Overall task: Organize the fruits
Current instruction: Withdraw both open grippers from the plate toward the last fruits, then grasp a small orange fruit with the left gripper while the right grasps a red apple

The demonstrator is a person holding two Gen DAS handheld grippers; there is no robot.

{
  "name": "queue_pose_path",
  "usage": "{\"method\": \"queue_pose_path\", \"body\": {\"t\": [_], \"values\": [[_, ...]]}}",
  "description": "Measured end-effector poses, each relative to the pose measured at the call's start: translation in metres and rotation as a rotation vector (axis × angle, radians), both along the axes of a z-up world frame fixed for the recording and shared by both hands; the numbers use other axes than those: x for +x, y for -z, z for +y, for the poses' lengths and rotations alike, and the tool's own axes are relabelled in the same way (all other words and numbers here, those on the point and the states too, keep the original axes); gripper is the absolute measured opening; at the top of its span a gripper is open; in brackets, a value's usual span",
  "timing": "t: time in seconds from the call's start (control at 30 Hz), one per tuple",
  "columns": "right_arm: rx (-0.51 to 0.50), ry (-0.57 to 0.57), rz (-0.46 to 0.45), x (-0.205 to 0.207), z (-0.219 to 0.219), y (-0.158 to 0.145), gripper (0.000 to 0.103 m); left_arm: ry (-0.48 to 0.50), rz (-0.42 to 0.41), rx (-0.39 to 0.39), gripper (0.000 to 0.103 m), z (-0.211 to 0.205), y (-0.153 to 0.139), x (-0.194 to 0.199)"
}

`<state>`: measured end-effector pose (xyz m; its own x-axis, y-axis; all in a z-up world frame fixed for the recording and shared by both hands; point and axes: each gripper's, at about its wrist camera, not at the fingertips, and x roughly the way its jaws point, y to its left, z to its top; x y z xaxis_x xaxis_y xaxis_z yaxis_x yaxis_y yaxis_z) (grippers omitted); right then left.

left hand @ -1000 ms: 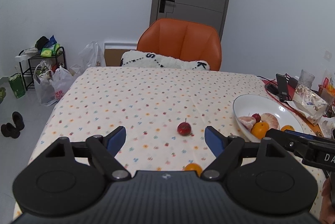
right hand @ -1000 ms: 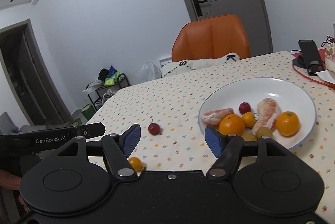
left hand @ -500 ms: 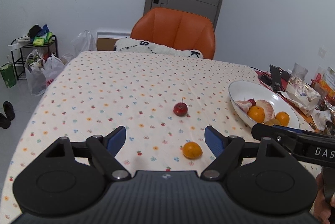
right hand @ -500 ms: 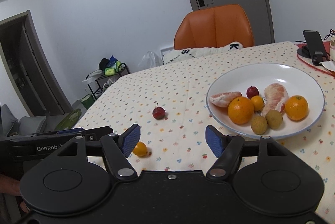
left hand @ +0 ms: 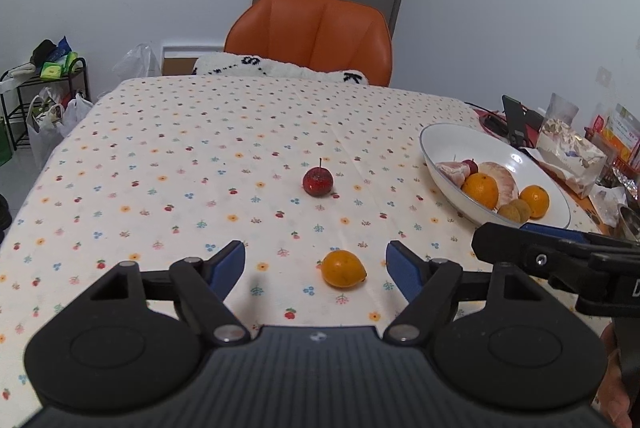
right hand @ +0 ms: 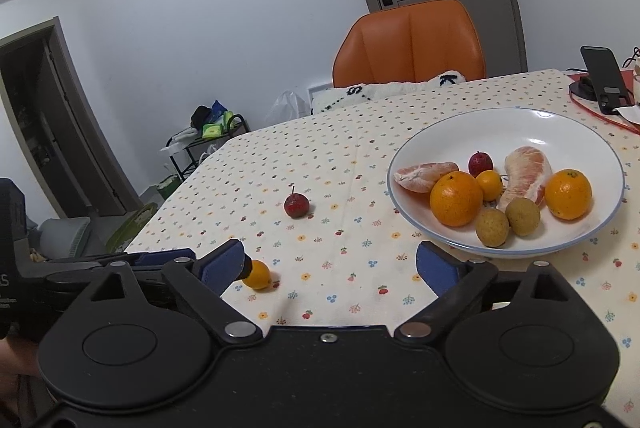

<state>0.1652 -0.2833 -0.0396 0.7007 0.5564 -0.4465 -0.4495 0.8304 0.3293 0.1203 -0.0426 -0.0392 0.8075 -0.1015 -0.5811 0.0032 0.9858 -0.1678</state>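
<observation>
One small orange fruit [left hand: 343, 268] lies between the left tool's [left hand: 316, 266] spread fingers.

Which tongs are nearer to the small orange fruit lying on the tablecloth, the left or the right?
Left. The left tongs are open with the small orange fruit lying just ahead between their tips. The right tongs are also open, but the fruit sits off beside their left tip.
</observation>
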Motion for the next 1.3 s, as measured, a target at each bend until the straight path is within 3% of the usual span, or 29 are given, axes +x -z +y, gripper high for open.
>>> {"method": "queue_pose_path", "body": {"t": [0.27, 0.4, 0.5, 0.53, 0.9, 1.3], "values": [[0.027, -0.005, 0.02, 0.007, -0.004, 0.006, 0.094, 0.025, 0.034, 0.013, 0.066, -0.011, 0.011, 0.014], [0.032, -0.008, 0.027, 0.011, -0.005, 0.008, 0.094, 0.031, 0.047, 0.023, 0.05, -0.016, 0.018, 0.021], [0.028, -0.017, 0.029, 0.014, -0.003, 0.009, 0.094, 0.03, 0.048, 0.033, 0.029, -0.016, 0.018, 0.024], [0.026, -0.021, 0.031, 0.015, -0.002, 0.009, 0.094, 0.026, 0.053, 0.029, 0.027, -0.015, 0.017, 0.025], [-0.001, -0.05, 0.044, 0.038, 0.024, 0.005, 0.091, -0.033, 0.031, 0.02, 0.027, 0.015, 0.004, 0.032], [-0.061, -0.11, 0.044, 0.059, 0.064, 0.004, 0.075, -0.107, 0.012, 0.011, 0.027, 0.05, -0.002, 0.043]]}}
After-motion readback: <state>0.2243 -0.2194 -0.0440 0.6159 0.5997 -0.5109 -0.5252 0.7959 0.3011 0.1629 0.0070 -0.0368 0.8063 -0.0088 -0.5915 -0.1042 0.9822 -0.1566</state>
